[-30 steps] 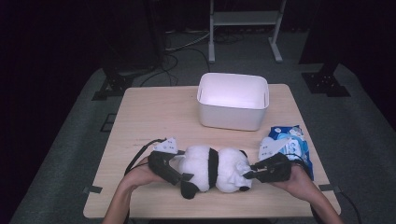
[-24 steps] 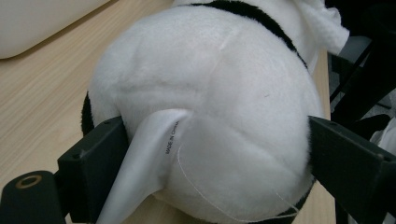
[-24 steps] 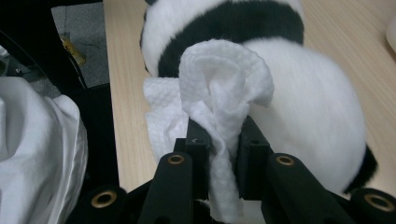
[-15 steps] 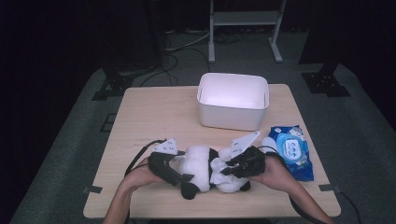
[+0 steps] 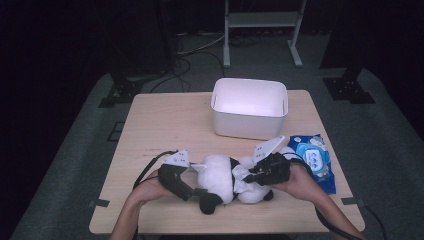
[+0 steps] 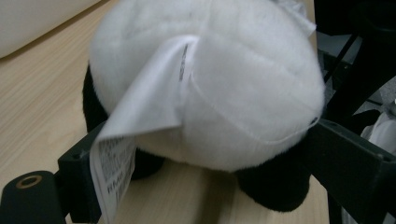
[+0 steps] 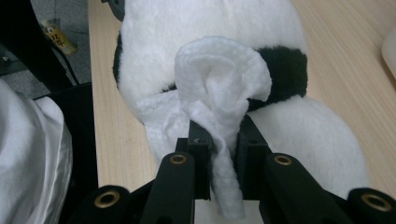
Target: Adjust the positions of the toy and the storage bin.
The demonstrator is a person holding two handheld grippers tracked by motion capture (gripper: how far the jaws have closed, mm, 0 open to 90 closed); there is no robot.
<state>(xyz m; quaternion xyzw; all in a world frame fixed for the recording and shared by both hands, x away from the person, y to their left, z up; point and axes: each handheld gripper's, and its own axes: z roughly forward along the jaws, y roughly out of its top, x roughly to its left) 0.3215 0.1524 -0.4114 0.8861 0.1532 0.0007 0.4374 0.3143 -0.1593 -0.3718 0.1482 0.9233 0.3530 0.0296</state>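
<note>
Since the earlier frames, the right gripper (image 5: pixel 248 176) has been carried from the wipes packet inward, and is now laid against the plush panda (image 5: pixel 227 182) at the near edge of the table. Its jaws are closed almost fully on a crumpled white wipe (image 7: pixel 219 98), which is pinched between them and pressed onto the toy's white fur beside the black band (image 7: pixel 285 74); the wipe is judged to be held this way so that the fur can be rubbed clean. The left gripper (image 6: pixel 196 154) is set wide around the panda's rounded end, with one jaw on each side of the body and against it, so that the toy is judged to be steadied, not lifted. Whether any squeeze is applied cannot be told. A sewn-in label (image 6: pixel 135 126) hangs from the seam over the left jaw.

The panda is seen lying on its side at about 6 o'clock on the wooden table (image 5: pixel 150 130), between the two hands. The blue wipes packet (image 5: pixel 312 160) lies flat at about 4 o'clock, just beside the right hand (image 5: pixel 300 182). A white plastic bin (image 5: pixel 250 107), apparently empty, stands at about 12 o'clock, well apart from the toy.

Beyond the table, grey carpet (image 5: pixel 390 145), loose cables (image 5: pixel 195 55), black stand feet and a white frame (image 5: pixel 262 25) are noted in a dark room.
</note>
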